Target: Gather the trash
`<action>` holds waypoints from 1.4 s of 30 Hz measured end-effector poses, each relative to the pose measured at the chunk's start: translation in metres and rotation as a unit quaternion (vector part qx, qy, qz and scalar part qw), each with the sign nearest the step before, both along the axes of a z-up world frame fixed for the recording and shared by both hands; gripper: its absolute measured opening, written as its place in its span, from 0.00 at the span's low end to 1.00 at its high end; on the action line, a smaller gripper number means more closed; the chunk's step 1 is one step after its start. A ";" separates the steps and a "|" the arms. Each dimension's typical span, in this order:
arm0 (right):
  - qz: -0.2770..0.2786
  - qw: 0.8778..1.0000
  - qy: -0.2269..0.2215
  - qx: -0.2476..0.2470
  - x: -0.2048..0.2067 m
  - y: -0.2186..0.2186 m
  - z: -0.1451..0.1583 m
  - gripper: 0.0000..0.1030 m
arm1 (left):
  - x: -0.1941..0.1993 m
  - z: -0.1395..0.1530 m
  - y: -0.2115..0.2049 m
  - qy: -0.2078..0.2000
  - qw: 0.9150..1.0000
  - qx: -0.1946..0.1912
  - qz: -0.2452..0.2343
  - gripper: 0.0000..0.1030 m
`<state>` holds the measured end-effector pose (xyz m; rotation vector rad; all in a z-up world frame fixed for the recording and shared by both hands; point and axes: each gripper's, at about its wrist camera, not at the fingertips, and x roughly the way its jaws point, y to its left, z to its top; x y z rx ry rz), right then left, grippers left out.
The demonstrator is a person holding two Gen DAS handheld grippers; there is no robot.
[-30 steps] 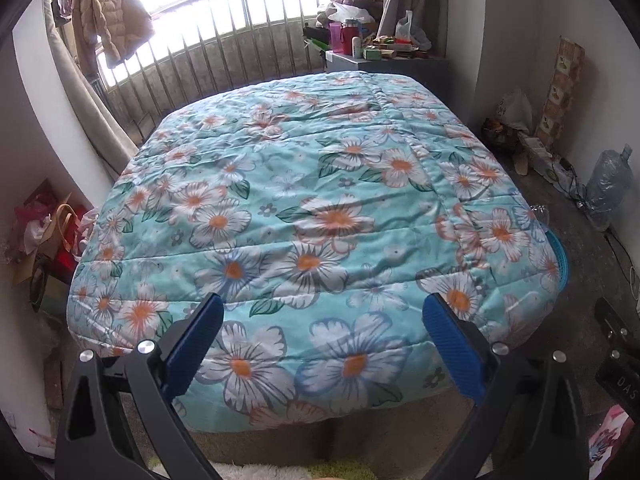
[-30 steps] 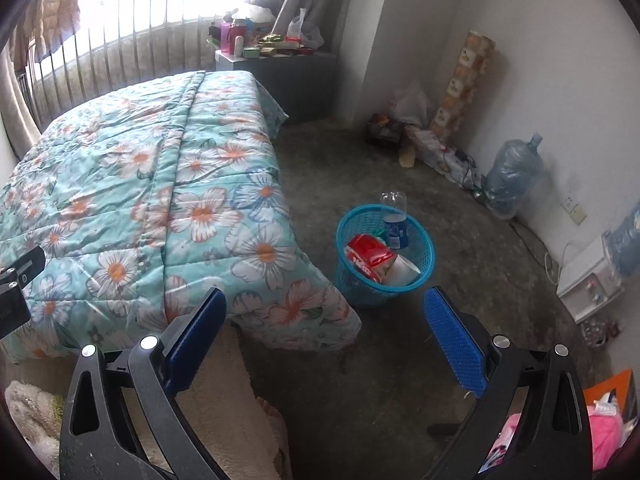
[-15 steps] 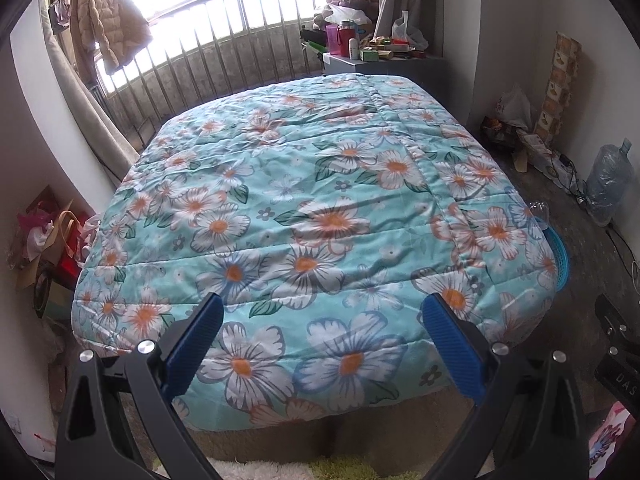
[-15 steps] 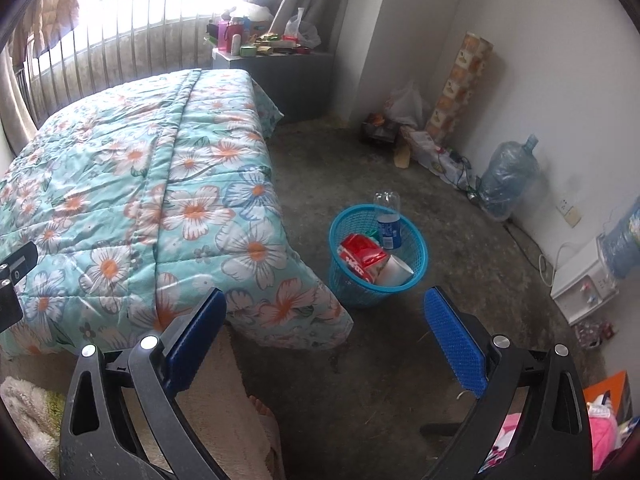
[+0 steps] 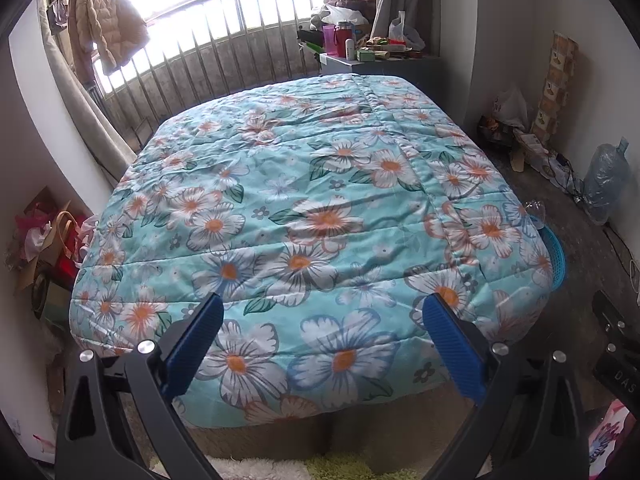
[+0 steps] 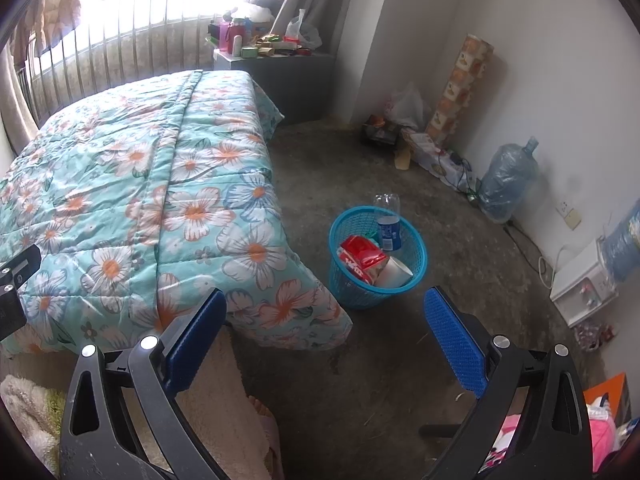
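Note:
A blue mesh trash basket (image 6: 416,256) stands on the concrete floor beside the bed's corner. It holds a red package (image 6: 362,256), a clear plastic bottle (image 6: 388,220) and a white cup (image 6: 394,272). My right gripper (image 6: 326,308) is open, hanging empty above the floor short of the basket. My left gripper (image 5: 322,312) is open too, empty, facing the foot of the bed. In the left wrist view only the basket's rim (image 5: 558,256) shows past the quilt.
The bed with a floral quilt (image 5: 312,208) fills the left view. A cluttered nightstand (image 6: 276,60) sits by the window bars. Water jugs (image 6: 506,178), cables and boxes line the right wall. A beige rug (image 6: 216,412) lies at the bed's foot.
Both grippers have pulled back and risen slightly, so the bed and the basket look a little farther away. Both stay open and empty.

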<state>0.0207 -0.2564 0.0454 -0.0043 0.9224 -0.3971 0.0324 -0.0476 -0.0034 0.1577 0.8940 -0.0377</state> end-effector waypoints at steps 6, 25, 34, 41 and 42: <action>-0.003 1.000 -0.003 0.001 0.000 -0.005 0.003 0.93 | -0.001 0.000 -0.002 0.001 1.000 0.000 -0.001 0.95; -0.002 1.000 -0.003 0.005 0.000 -0.004 0.003 0.93 | -0.001 0.000 -0.001 0.002 1.000 -0.001 0.000 0.95; -0.002 1.000 -0.005 0.004 0.001 -0.003 0.003 0.93 | 0.000 0.000 0.000 0.002 1.000 -0.001 0.000 0.95; -0.001 1.000 -0.005 0.003 0.001 -0.002 0.003 0.93 | -0.002 -0.002 -0.001 0.002 1.000 -0.002 0.001 0.95; -0.001 1.000 -0.005 0.004 0.001 -0.002 0.003 0.93 | -0.001 -0.002 -0.001 0.003 1.000 -0.002 0.001 0.95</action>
